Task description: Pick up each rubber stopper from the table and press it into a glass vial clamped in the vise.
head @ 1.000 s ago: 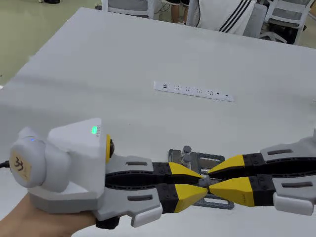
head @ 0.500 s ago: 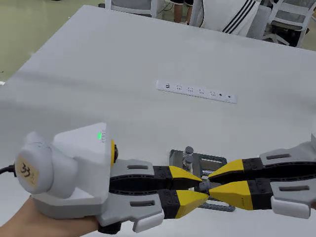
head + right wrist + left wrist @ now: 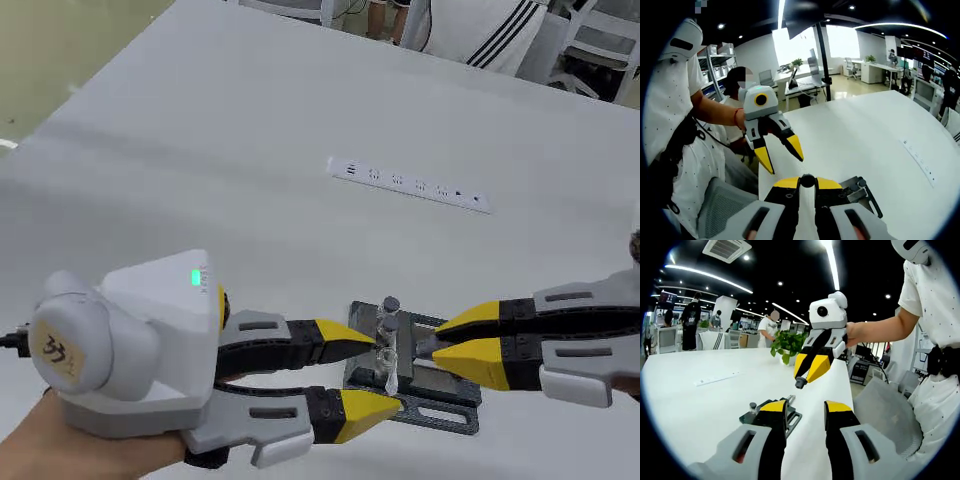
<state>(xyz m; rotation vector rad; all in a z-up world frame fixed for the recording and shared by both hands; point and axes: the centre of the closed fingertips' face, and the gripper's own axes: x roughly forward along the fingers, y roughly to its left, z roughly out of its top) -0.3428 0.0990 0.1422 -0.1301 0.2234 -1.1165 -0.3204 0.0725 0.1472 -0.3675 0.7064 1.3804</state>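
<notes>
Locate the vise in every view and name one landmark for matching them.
Head view: vise low, right of centre.
Left gripper view: vise low, left of centre, partly behind that view's own jaw.
Right gripper view: vise low, right of centre.
Shared landmark: the white power strip.
</notes>
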